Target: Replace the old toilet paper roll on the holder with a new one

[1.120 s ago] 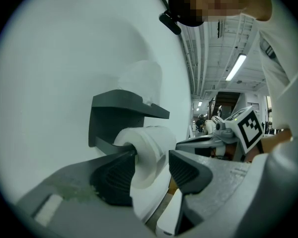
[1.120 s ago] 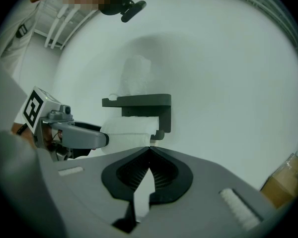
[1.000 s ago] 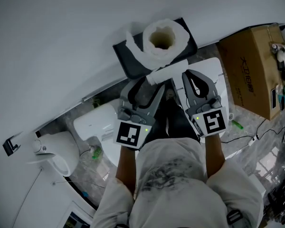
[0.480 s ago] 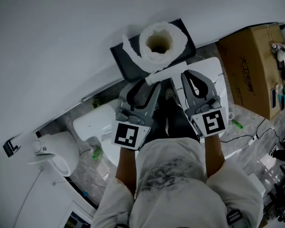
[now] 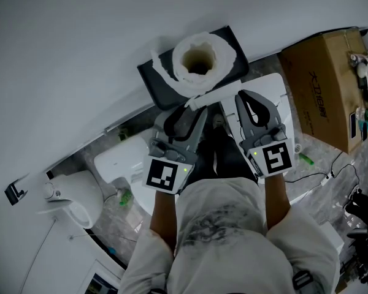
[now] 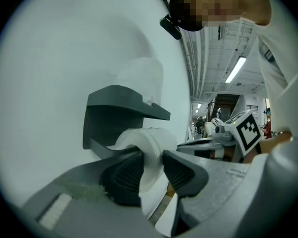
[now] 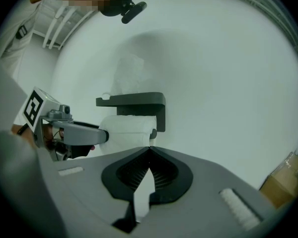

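A dark wall holder (image 5: pixel 156 81) carries a fat new toilet paper roll (image 5: pixel 199 59) on its top shelf. The thin old roll (image 5: pixel 218 95) hangs beneath it. My left gripper (image 5: pixel 189 106) reaches the old roll's left end. In the left gripper view the old roll (image 6: pixel 146 143) fills the gap of the left gripper (image 6: pixel 152 167), whose jaws are closing with both pads against the paper. My right gripper (image 5: pixel 245 97) stands shut and empty just right of the old roll. In the right gripper view the right gripper (image 7: pixel 149 150) points at the old roll (image 7: pixel 129 130) under the holder (image 7: pixel 139 100).
A cardboard box (image 5: pixel 331 84) stands at the right by the wall. A white toilet (image 5: pixel 126 164) sits lower left, and cables (image 5: pixel 331 170) lie on the floor at the right. The white wall is close ahead of both grippers.
The left gripper's jaws have drawn in from wide open onto the old roll's end. Both hands kept their places; the right gripper stayed shut.
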A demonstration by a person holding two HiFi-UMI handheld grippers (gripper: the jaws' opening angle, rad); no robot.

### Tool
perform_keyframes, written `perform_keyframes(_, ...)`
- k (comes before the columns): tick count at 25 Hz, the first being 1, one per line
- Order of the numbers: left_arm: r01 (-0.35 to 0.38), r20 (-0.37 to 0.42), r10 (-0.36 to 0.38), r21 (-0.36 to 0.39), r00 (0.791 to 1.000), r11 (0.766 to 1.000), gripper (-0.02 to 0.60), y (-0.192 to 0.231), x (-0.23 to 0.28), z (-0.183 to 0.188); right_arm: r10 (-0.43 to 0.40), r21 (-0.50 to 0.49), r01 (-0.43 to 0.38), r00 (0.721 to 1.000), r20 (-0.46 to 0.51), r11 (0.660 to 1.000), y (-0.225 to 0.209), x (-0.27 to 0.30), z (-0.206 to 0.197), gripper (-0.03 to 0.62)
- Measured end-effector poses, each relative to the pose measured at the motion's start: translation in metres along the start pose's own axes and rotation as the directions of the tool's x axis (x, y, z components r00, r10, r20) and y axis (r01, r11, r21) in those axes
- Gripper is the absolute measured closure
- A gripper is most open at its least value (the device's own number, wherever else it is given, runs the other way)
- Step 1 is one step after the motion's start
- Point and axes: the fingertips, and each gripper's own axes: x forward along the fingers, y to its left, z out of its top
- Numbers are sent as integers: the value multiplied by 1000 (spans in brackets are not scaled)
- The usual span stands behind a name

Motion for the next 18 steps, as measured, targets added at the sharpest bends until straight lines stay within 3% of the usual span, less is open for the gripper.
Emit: perform_keyframes(18, 32, -5, -32, 7, 999, 999, 449, -12, 16, 7, -40, 8, 40, 999, -3, 999, -22, -4, 3, 592)
